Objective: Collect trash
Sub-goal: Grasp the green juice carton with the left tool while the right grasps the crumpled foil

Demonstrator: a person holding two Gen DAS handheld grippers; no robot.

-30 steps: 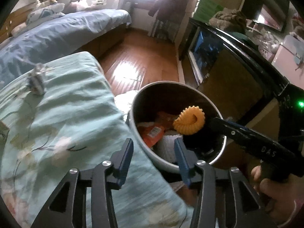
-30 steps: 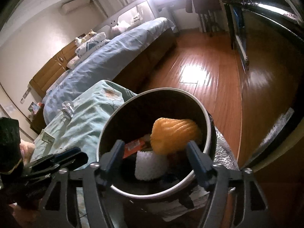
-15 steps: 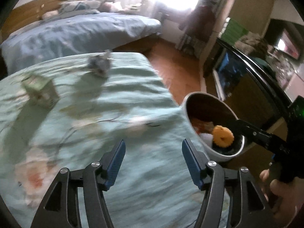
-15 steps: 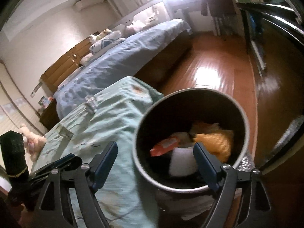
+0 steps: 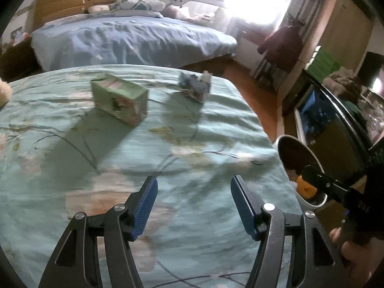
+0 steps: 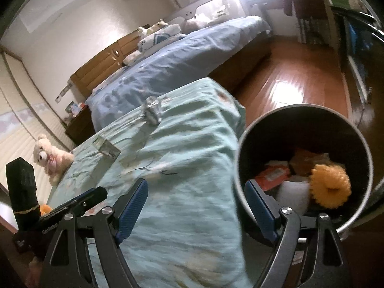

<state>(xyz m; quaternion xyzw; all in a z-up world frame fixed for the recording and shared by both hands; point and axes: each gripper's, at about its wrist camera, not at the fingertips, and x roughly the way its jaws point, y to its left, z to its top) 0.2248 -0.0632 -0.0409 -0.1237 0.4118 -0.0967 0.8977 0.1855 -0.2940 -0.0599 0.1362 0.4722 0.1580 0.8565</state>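
A round metal trash bin point(image 6: 242, 158) stands beside the bed and holds an orange ridged item point(image 6: 330, 188), a red wrapper and white pieces. It also shows in the left wrist view point(image 5: 282, 141). On the green bedspread lie a green carton point(image 5: 120, 102) and a crumpled clear wrapper point(image 5: 195, 87); both show in the right wrist view, carton point(image 6: 108, 148) and wrapper point(image 6: 152, 111). My left gripper point(image 5: 194, 205) is open and empty above the bedspread. My right gripper point(image 6: 195, 210) is open and empty over the bed edge by the bin.
A second bed with a blue cover point(image 5: 134, 38) lies beyond. A teddy bear point(image 6: 48, 156) sits at the bedspread's far left edge. A wood floor point(image 6: 300, 76) runs past the bin. A dark cabinet point(image 5: 336, 129) stands on the right.
My right gripper has opened and dropped the orange item into the bin, then swung left. My left gripper has swung left from the bin toward the carton and wrapper.
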